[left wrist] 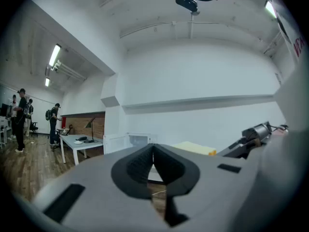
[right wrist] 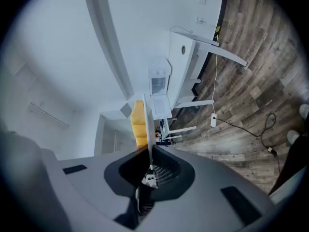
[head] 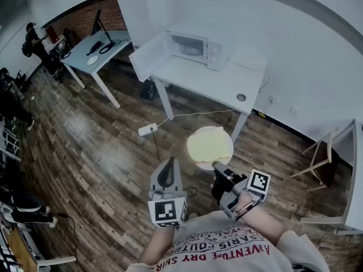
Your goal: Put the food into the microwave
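**Plate held in the air, microwave open across the room**

Head view: right claw (head: pixel 216 166) grips the near rim of a round white plate (head: pixel 197 136), which is held level above the dark wood-plank floor (head: pixel 102 152). A flat pale yellow piece of food (head: pixel 209 145) lies on the plate and covers most of it.

Right gripper view: the claw (right wrist: pixel 148 154) is narrow, pads clamped on the thin plate edge (right wrist: pixel 145 122). The plate is seen edge-on and the yellow food (right wrist: pixel 139 122) lies against one face.

Left claw (head: pixel 168 164) is at 9 o'clock of the right claw, apart from the plate. Left gripper view: claw (left wrist: pixel 153 151) pressed together, nothing between the pads; the food (left wrist: pixel 198 148) shows at 2 o'clock of the tips.

The white box microwave (head: pixel 198 47) stands on a white counter (head: pixel 221 84) at 12 o'clock of the plate, well apart from it. Its door (head: pixel 148 55) is swung open towards 9 o'clock and the cavity is visible. A white power strip (head: pixel 147 130) lies on the floor between the counter and the claws.
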The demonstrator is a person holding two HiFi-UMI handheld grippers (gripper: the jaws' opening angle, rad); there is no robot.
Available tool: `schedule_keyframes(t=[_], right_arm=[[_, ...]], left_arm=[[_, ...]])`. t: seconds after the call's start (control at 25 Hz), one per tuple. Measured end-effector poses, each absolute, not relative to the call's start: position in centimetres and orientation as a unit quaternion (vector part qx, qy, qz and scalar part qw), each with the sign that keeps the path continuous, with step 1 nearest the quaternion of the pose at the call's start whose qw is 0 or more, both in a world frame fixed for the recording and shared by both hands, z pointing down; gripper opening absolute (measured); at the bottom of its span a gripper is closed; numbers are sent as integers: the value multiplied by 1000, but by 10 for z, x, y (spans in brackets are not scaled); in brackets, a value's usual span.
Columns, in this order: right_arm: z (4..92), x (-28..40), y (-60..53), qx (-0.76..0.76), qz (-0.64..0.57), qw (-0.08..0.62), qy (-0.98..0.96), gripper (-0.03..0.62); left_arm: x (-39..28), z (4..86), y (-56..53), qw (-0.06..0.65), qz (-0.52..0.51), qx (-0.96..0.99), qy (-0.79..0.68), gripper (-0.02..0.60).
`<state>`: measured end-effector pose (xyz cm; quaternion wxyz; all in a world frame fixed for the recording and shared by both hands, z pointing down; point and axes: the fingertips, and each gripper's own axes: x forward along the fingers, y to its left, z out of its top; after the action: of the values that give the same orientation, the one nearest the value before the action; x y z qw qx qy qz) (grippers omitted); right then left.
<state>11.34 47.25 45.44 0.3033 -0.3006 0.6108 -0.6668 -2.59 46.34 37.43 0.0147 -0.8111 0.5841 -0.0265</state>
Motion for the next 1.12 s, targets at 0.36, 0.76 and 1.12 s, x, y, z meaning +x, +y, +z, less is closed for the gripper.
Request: schedule_keyframes(t=[0.36, 0.76, 1.12], right_arm=[[456, 106, 479, -308, -668, 296, 609, 25], [460, 85, 477, -314, -672, 299, 601, 23], [472, 55, 468, -321, -668, 302, 600, 24]], left_arm=[[-32, 379, 466, 11, -28, -814, 580, 6], [-54, 385, 463, 7, -33, -821, 571, 6], [-91, 403, 460, 10, -47, -826, 561, 6]])
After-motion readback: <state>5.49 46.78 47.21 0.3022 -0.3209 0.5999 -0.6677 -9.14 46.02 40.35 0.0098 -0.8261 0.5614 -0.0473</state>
